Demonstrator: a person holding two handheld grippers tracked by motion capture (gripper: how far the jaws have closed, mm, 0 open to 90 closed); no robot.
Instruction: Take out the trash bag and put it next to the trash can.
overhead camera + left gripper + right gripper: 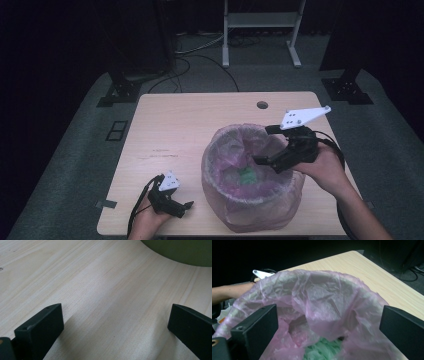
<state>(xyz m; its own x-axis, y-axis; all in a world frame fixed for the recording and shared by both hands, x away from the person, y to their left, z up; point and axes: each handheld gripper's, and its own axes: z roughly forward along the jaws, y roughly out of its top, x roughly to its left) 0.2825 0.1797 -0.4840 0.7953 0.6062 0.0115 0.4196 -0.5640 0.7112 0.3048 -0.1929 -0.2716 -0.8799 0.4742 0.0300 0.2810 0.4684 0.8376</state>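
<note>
Your right gripper (264, 145) hangs over the open mouth of the bin (252, 180), which stands on the right part of the desk (190, 125) near the front edge. Its jaws are spread wide and hold nothing. The bin is lined with a thin pink bag (322, 302), and something green (324, 348) lies at the bottom. Your left gripper (186, 207) rests low on the desk, just left of the bin, with its jaws also spread and empty.
</note>
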